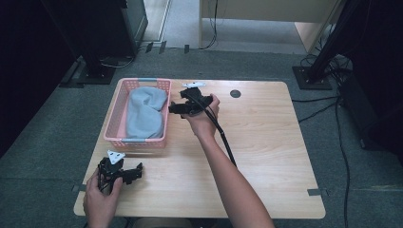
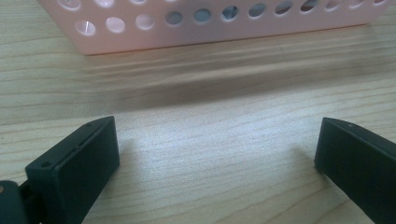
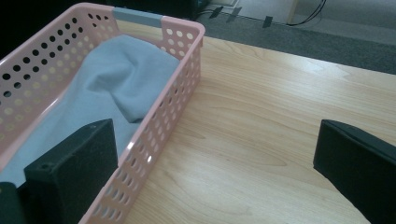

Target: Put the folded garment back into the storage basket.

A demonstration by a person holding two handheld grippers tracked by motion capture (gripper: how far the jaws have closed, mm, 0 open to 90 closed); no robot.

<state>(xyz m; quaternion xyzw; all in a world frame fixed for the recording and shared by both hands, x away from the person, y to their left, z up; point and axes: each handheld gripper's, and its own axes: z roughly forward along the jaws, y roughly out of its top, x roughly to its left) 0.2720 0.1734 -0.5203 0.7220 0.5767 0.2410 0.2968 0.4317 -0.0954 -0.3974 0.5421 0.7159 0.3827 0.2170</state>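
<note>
Hovering just beside the pink basket's (image 1: pixel 114 107) right wall, the right gripper (image 1: pixel 177 108) is up off the table (image 1: pixel 266 142) with its jaws spread wide and nothing between them. Its own view looks along those black jaws: one jaw stands in front of the basket's perforated wall, the other over bare wood, so the gripper straddles the rim line without touching it as far as can be told. The person's right hand (image 1: pixel 205 116) wraps the gripper body, and the black cable (image 1: pixel 223 137) trails back along the forearm.

Inside the basket lies the grey cloth (image 1: pixel 145 113), bunched and folded, filling most of the floor from the far end to the near end. In the right gripper view the cloth (image 3: pixel 116 79) rises in a soft hump against the wall holes, well below the rim. A grey strip (image 3: pixel 137 16) caps the basket's far rim.

Down at the near left corner of the table, the left gripper (image 1: pixel 135 172) sits low, held in the left hand (image 1: pixel 102 197), jaws also wide apart and empty. Its view shows plain wood between the jaws and the basket's near wall (image 2: pixel 210 23) just ahead, apart from it.

A dark round grommet (image 1: pixel 235 93) sits near the table's far edge.
</note>
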